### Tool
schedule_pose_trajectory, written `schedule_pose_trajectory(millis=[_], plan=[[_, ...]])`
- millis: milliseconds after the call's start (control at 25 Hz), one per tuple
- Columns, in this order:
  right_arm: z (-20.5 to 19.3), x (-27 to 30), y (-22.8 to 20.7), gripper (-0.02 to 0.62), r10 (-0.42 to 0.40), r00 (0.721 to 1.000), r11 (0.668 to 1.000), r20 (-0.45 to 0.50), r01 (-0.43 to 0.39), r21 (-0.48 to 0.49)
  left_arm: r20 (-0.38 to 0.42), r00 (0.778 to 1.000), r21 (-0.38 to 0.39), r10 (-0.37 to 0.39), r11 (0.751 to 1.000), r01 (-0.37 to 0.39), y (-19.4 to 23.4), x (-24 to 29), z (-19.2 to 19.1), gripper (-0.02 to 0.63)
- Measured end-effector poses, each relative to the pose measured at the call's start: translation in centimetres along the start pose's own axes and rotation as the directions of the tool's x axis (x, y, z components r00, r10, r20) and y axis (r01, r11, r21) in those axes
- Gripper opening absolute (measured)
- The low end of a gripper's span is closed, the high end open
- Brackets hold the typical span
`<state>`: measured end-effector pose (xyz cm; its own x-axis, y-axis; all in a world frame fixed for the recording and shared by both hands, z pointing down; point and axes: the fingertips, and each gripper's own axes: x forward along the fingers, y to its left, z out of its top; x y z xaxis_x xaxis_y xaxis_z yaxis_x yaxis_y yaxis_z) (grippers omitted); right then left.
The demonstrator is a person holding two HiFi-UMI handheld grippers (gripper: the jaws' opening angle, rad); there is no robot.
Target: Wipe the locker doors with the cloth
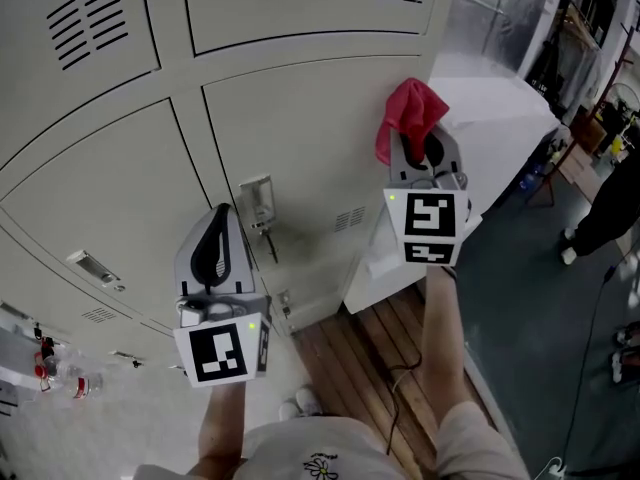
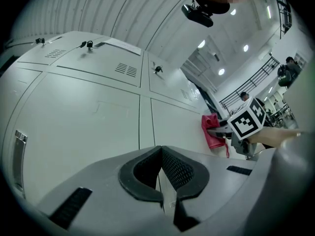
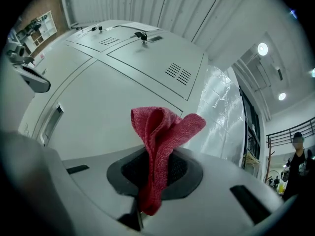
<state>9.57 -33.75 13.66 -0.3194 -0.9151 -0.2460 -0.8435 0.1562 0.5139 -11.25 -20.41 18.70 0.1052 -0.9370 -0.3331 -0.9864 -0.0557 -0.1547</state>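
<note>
Clamping the red cloth (image 1: 410, 113) between its jaws, the right gripper (image 1: 420, 156) sat nearer the locker door (image 1: 300, 138), with the cloth's long axis pointing to twelve o'clock at the panel just ahead, while the left gripper (image 1: 218, 230), pinched together on nothing, hung at seven o'clock.

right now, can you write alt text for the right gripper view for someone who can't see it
A crumpled red woven cloth is clamped in the right gripper, its loose end standing up. Behind it are pale grey metal locker doors with slotted vents.
</note>
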Motion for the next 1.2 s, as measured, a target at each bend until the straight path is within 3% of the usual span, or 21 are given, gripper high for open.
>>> schedule_pose_trajectory(millis=[840, 1040, 1200], plan=[[-1.3, 0.3, -1.9, 0.026, -0.073, 0.996, 0.997, -0.05, 0.074, 0.015, -0.017, 0.999, 0.035, 0.031, 0.999, -0.031, 0.4, -1.6, 0.2, 0.017], [1.1, -2.3, -0.5, 0.026, -0.073, 0.997, 0.997, 0.007, 0.072, 0.036, -0.02, 0.999, 0.026, 0.045, 0.999, -0.045, 1.4, -2.8, 0.3, 0.015], [5.5, -5.4, 2.2, 0.026, -0.026, 0.992, 0.998, 0.125, 0.019, 0.063, -0.024, 0.998, 0.019, 0.062, 0.998, -0.061, 2.5, -3.4, 0.3, 0.015]])
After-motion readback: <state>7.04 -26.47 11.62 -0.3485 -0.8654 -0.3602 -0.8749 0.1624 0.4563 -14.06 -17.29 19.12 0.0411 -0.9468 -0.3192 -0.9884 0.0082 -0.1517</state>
